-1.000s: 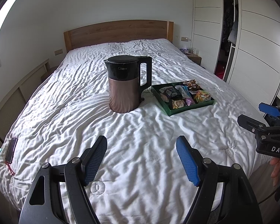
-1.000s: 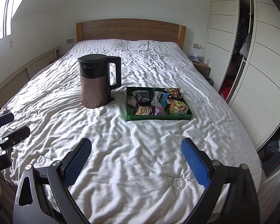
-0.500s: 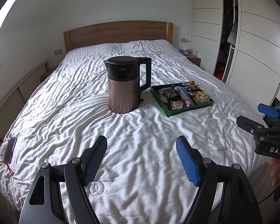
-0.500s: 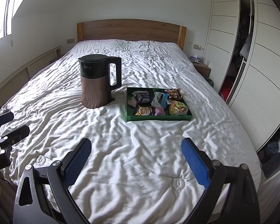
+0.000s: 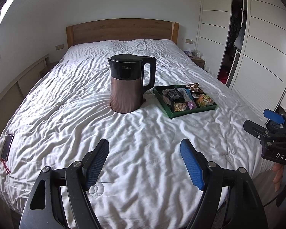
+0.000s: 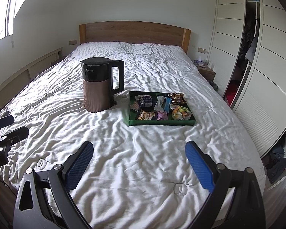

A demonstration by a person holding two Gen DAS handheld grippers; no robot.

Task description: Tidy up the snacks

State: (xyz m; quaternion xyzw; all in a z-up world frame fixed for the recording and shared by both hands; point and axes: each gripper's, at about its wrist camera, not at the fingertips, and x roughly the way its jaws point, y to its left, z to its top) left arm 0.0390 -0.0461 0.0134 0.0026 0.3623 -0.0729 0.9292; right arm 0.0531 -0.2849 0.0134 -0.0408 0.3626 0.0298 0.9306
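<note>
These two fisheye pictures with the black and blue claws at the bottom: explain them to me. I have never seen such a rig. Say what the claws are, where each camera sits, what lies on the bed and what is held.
There is no robot here. A person holds a two-finger gripper in each hand, and each gripper carries a camera looking forward along its blue-padded fingers. One picture comes from the left gripper, the other from the right gripper. Each view also catches the other gripper at its edge.

On the white bed stand a copper and black kettle and, beside it to the right, a green tray full of wrapped snacks. A phone lies near the bed's left edge.

Nothing is held: both grippers hover open over the bed's near end, well short of the tray.
</note>
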